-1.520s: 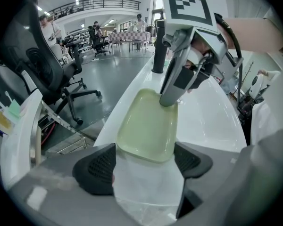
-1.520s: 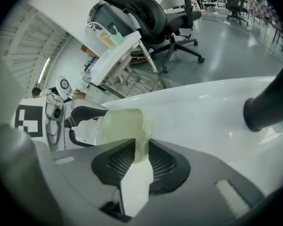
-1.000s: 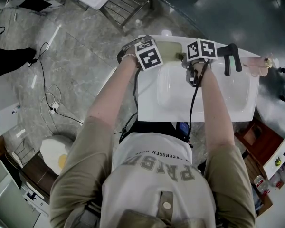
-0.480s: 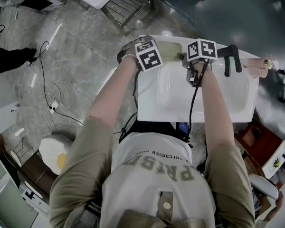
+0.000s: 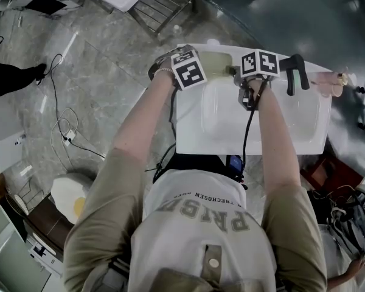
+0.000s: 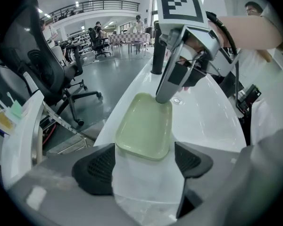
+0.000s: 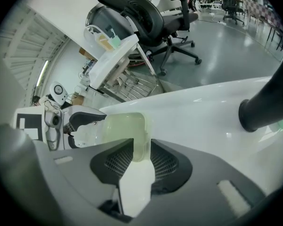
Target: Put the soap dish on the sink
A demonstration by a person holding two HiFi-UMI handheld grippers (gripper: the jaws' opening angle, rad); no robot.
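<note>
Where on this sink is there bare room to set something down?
Free: the basin, nearer the person than both tools, and the sink's near rim. Crowded: the back ledge, with soap dish, black faucet, open left tool, and right tool, whose jaws have just been opening round the dish's rim.

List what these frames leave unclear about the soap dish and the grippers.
Soap dish: head view, largely hidden under the marker cubes.
Right gripper: jaws have just been opening with the dish's rim between them; right gripper view, gap too tight to show pad contact.
Faucet: right gripper view, top cut off by the picture's edge.
</note>
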